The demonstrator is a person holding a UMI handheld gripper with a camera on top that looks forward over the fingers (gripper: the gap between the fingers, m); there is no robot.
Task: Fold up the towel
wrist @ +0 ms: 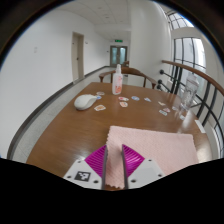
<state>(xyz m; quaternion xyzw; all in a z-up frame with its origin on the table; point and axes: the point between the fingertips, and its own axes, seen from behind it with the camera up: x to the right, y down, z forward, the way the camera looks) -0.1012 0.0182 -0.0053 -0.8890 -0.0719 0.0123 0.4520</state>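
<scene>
Tongs (112,165) level, clamped on towel (150,148).

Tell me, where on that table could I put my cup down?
Bare wood lies between the pink towel and the white object. Farther off, it is crowded around the bottle. The fingers grip the towel's near edge.

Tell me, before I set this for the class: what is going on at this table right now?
A hand-held gripper is working on a pink towel spread on a long wooden table. Its fingers are closed on a raised fold of the towel's near edge. Farther along the table stand a bottle and a white object, both untouched.
</scene>
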